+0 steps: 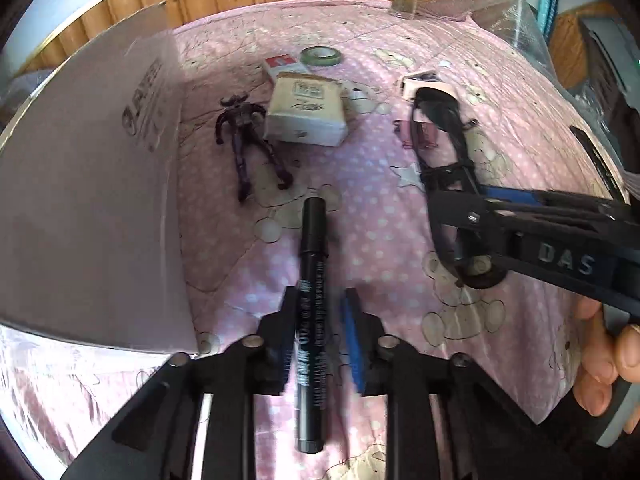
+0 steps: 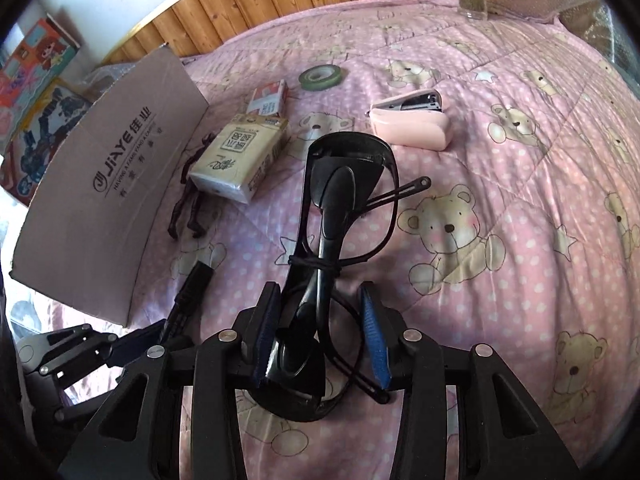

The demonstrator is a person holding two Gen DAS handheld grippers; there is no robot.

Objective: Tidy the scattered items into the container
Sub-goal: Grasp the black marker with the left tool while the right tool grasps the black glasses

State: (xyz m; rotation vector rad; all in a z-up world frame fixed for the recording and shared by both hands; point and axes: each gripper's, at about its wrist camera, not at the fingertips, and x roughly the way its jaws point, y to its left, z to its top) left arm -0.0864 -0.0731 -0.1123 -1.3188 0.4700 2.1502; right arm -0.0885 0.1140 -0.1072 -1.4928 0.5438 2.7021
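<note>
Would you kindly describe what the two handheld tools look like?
Both are black, angular linkage frames with silver pivot bolts. The left tool and right tool each have blue ribbed pads on their fingers. The right one carries raised "DAS" lettering on its side.

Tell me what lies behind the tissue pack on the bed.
Directly behind the tissue pack lies a small red-and-white box, partly hidden by the pack, and farther back a green tape roll. Whatever sits under the pack is covered.
</note>
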